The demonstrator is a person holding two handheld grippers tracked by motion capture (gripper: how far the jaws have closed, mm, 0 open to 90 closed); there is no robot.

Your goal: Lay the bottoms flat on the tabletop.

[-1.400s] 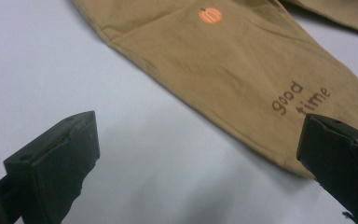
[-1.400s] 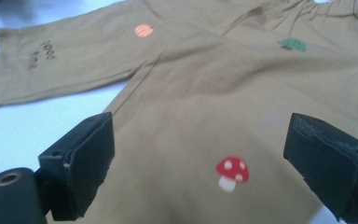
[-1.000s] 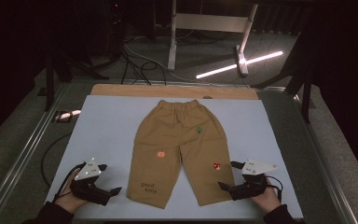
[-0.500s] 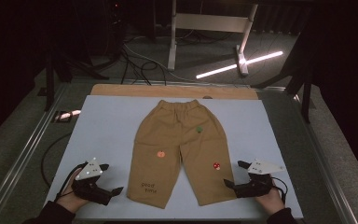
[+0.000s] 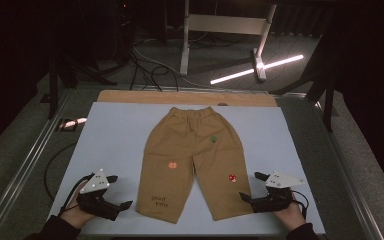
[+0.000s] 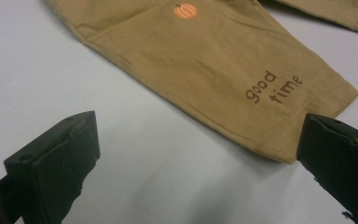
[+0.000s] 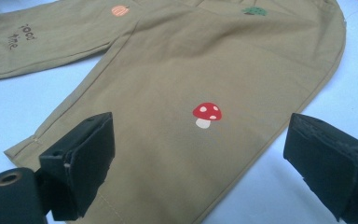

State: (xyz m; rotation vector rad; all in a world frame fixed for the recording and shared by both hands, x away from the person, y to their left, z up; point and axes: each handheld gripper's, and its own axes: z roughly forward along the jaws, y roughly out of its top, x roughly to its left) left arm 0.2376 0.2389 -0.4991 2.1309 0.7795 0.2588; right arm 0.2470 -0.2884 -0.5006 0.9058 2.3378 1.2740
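Tan trousers [image 5: 196, 160] lie flat mid-table [image 5: 115, 135], waistband far, legs pointing near, long axis running near to far. Left tool [image 5: 114, 192] gapes wide, empty, just left of the hem. Right tool [image 5: 250, 187] gapes wide, empty, beside the right leg's hem.

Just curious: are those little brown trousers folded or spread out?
Spread out: the trousers lie flat on the table, both legs apart, waistband visible.
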